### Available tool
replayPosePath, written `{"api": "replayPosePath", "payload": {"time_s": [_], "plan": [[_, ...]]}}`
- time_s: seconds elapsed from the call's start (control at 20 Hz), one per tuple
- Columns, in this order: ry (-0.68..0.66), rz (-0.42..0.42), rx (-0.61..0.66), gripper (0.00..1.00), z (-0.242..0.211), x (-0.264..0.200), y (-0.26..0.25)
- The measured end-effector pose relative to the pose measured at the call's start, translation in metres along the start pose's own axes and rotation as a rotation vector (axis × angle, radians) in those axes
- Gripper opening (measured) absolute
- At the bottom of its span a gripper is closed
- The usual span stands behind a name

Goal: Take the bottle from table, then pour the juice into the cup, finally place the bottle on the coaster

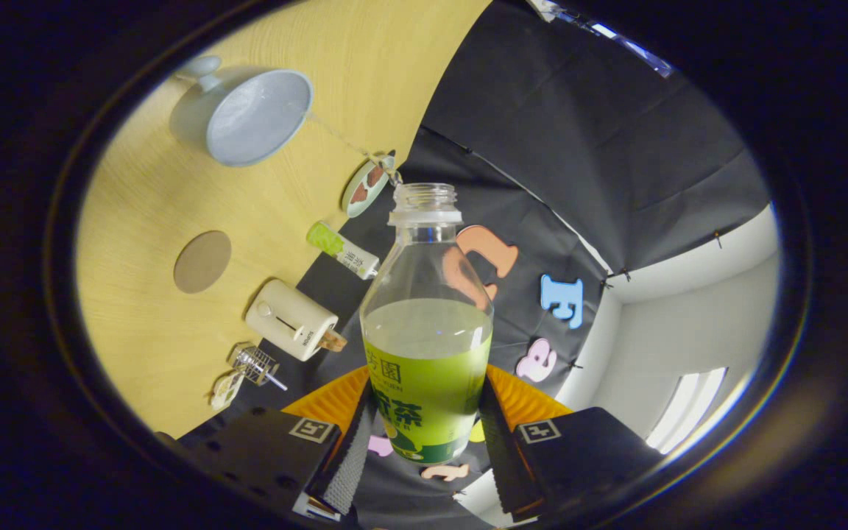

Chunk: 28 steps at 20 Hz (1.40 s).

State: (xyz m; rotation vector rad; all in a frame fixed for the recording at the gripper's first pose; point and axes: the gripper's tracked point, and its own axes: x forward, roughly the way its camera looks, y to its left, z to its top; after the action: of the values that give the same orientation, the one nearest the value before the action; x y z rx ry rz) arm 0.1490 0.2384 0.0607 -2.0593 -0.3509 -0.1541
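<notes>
The claw [424,434] holds the bottle [426,324], with both fingers pressed against the green label on its lower part, one on each side. The bottle is lifted off the table [144,221] and the whole view is tipped, so the table stands as a slanted wooden surface to the left of the bottle. The bottle has no cap; its clear threaded neck is open at the top. Green juice fills roughly the lower half, and its surface lies level across the bottle just above the label.

Taking the bottle as the landmark: the cup [251,114], pale blue with a handle, sits on the table well up and to the left of the bottle's neck, its open mouth turned toward the camera. The round brown coaster [202,261] lies flat on the table to the left of the bottle's shoulder, below the cup and apart from it. A small green-capped bottle [341,250] lies just left of the big bottle's neck. A cream box-shaped gadget [291,320] sits left of the bottle's middle, and a small wire whisk [256,366] lies lower left of that.
</notes>
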Motion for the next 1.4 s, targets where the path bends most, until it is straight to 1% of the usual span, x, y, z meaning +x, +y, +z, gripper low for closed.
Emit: {"api": "replayPosePath", "payload": {"time_s": [0.35,0.6,0.8,1.0,1.15,1.3,1.4], "plan": [[0.003,-0.012,0.004,0.76,-0.002,0.0,-0.002],[0.016,-0.017,0.065,0.76,-0.005,-0.002,-0.004],[0.042,0.018,0.162,0.76,-0.01,-0.004,0.008],[0.067,0.117,0.372,0.76,-0.01,-0.01,0.031],[0.068,0.136,0.542,0.76,-0.011,-0.014,0.027],[0.072,0.195,0.764,0.76,-0.01,-0.016,0.027],[0.068,0.193,0.901,0.76,-0.017,-0.016,0.018]]}}
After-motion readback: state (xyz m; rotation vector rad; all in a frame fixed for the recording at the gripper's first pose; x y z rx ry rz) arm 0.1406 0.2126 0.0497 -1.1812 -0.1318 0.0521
